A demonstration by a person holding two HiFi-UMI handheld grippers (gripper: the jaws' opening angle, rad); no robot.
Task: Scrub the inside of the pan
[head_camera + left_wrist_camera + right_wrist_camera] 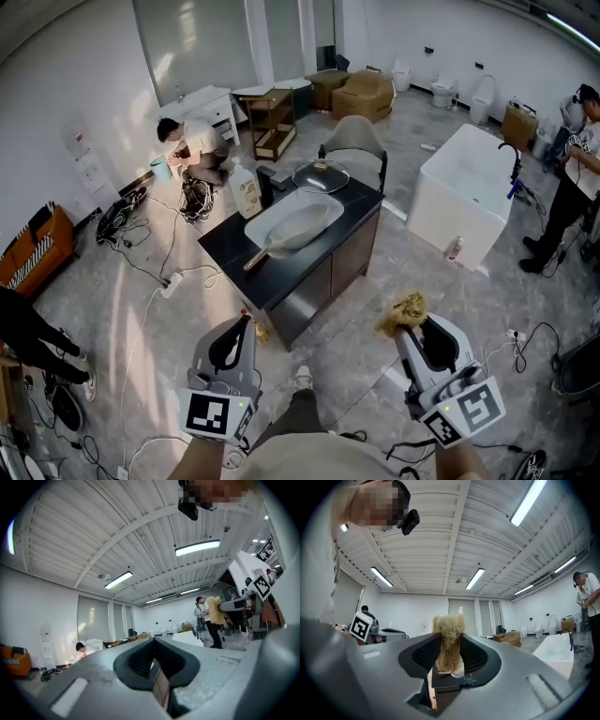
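The pan (292, 223) lies in the sink of a black-topped counter (246, 266), its wooden handle (257, 258) pointing toward me. My right gripper (412, 322) is shut on a tan fibrous scrubber (403, 312) (448, 640), held well short of the counter, above the floor. The scrubber sticks out between its jaws in the right gripper view. My left gripper (244, 323) is shut with nothing between its jaws, also short of the counter, near its front corner. In the left gripper view the jaws (152, 660) meet in a closed slit.
A soap bottle (246, 189) and a glass lid (321, 175) stand on the counter's far side. A white bathtub (466, 192) is to the right. Cables (150, 272) run over the floor at left. One person crouches at the back (192, 142), another stands at far right (572, 178).
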